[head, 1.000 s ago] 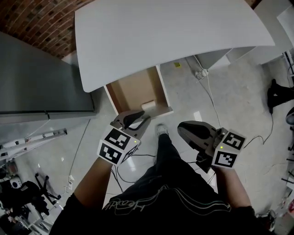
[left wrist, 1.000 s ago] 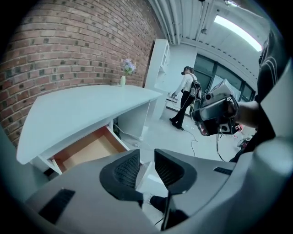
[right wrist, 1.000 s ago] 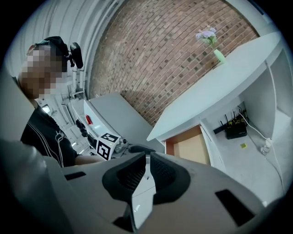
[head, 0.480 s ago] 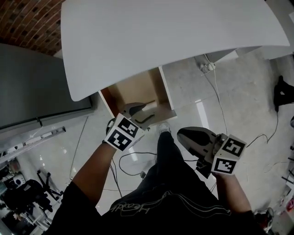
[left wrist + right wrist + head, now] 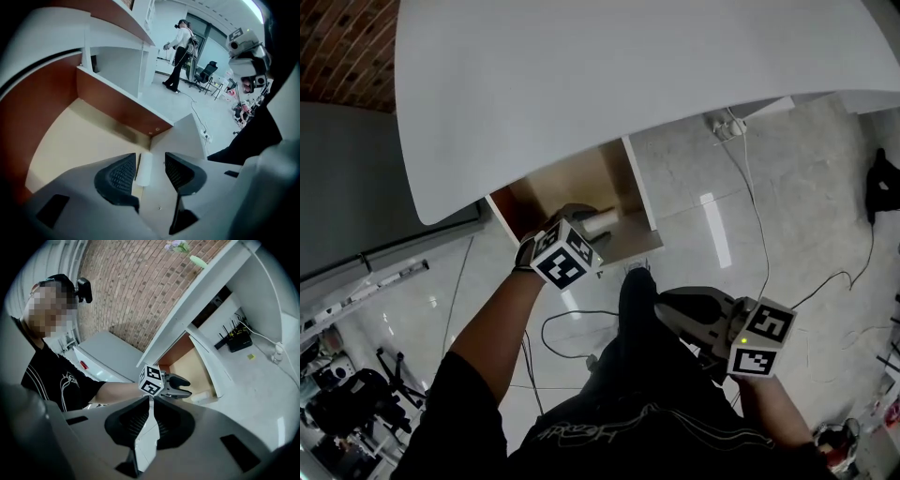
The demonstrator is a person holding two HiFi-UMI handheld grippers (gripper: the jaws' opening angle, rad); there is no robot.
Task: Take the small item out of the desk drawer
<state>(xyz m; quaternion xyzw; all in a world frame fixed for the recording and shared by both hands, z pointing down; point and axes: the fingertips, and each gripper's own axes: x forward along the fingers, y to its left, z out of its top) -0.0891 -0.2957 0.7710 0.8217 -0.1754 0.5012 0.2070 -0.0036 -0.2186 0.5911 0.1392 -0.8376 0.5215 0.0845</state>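
The desk drawer (image 5: 546,192) stands pulled out under the white desk top (image 5: 609,75), showing its pale wooden floor (image 5: 79,140). A small white cylinder (image 5: 603,222) lies in its front right corner. My left gripper (image 5: 586,228) reaches into the drawer. Its jaws are opening, and the cylinder (image 5: 143,171) lies on the floor between them, with the pads apart from it. From the right gripper view, the left gripper (image 5: 182,386) hovers just beside the cylinder (image 5: 201,397). My right gripper (image 5: 689,305) hangs back over my leg, jaws close together (image 5: 148,427) with a thin white strip between them.
A white power strip (image 5: 727,124) and cables (image 5: 750,216) lie on the tiled floor right of the drawer. A grey cabinet (image 5: 356,178) stands to the left. My shoe (image 5: 636,270) is just below the drawer front. Another person (image 5: 180,49) stands far across the room.
My left gripper has moved forward from the drawer's front edge down into the drawer, over the white cylinder. The right gripper has sunk a little toward my body.
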